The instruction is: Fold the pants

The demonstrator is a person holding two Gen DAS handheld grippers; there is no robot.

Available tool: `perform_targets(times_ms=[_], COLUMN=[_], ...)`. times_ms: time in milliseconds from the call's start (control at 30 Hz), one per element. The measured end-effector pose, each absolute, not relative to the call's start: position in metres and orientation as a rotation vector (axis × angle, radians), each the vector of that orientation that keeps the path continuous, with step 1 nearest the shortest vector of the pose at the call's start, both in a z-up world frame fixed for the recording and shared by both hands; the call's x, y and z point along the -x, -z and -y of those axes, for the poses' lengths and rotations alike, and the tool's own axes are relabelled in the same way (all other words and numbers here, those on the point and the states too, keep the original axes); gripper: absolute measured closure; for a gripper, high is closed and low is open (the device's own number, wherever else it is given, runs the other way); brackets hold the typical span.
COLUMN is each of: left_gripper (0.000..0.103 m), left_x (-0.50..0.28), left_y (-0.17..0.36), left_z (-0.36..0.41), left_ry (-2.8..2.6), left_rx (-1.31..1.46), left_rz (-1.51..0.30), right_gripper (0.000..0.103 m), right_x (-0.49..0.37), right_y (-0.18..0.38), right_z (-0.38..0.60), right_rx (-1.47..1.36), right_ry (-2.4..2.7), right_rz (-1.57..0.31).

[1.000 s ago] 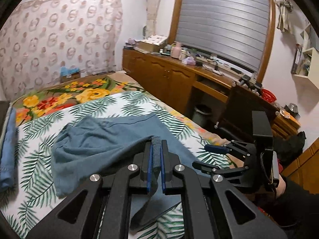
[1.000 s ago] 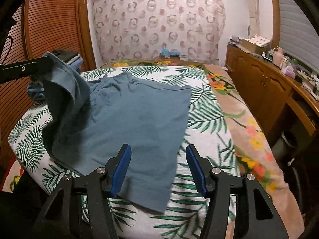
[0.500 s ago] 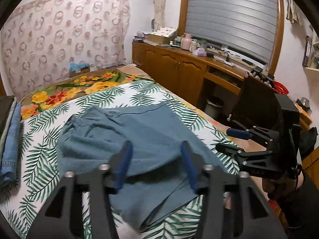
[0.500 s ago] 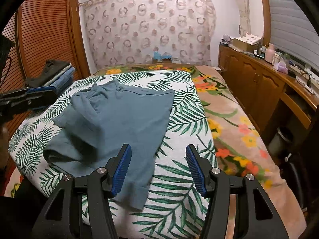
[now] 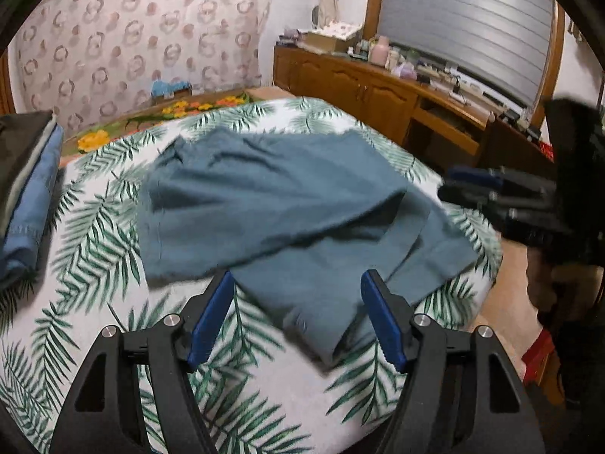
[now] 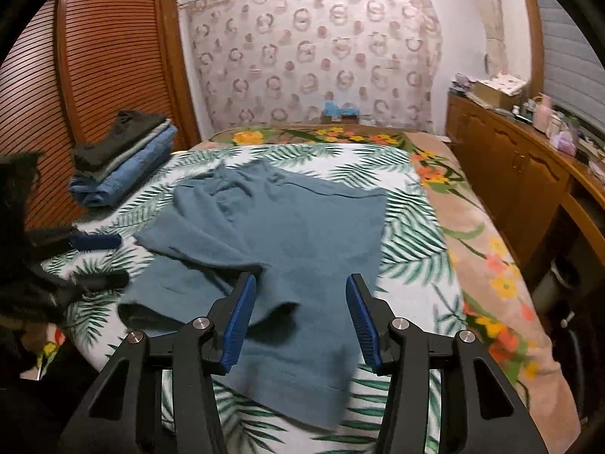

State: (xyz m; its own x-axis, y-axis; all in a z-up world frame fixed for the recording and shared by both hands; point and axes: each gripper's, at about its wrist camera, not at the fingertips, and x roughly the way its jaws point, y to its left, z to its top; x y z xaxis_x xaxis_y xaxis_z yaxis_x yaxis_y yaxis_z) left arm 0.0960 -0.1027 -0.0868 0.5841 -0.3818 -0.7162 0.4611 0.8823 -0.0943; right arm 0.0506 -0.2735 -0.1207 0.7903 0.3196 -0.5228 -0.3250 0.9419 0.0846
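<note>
The teal-blue pants (image 5: 272,204) lie on the palm-leaf bedspread (image 5: 87,249), one leg folded loosely over the other, with rumpled edges. They also show in the right wrist view (image 6: 287,234). My left gripper (image 5: 297,314) is open and empty, just above the near hem. My right gripper (image 6: 300,317) is open and empty above the near leg end. The right gripper appears at the right of the left wrist view (image 5: 491,193); the left gripper appears at the left of the right wrist view (image 6: 94,261).
A stack of folded clothes (image 6: 121,159) sits at the bed's left side by a slatted wooden door (image 6: 75,75). A wooden cabinet (image 6: 522,174) with clutter runs along the right. A floral blanket (image 6: 472,242) covers the bed's right edge.
My left gripper opened and let go of the pants leg, which dropped onto the other leg. Both grippers drew back toward the near edge of the bed.
</note>
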Motion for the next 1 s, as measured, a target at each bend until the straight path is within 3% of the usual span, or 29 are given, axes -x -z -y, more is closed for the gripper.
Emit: perform_targets(times_ms=[467,567,733,1000], left_gripper=[0.032,0.032,0.032,0.032], left_x=[-0.087,-0.086,-0.083,-0.07], left_y=[0.111,0.114,0.11,0.085], left_z=[0.112,0.112,0.109,0.094], left_ry=[0.492,0.441,0.436,0.454], left_rx=[-0.182,-0.219,-0.231,-0.166], left_rz=[-0.847,-0.84,-0.822,-0.756], right_gripper=[0.054,0.064,0.092,0.098], right_x=[-0.084,-0.091,-0.086,-0.048], right_y=[0.133,0.131,0.121,0.104], right_z=[0.282,0.277,0.275,0.29], right_rx=[0.054,0.072,0.073,0.039], right_ry=[-0.397,-0.395,-0.406,-0.4], right_rz=[-0.652,-0.668,-0.647,-0.567])
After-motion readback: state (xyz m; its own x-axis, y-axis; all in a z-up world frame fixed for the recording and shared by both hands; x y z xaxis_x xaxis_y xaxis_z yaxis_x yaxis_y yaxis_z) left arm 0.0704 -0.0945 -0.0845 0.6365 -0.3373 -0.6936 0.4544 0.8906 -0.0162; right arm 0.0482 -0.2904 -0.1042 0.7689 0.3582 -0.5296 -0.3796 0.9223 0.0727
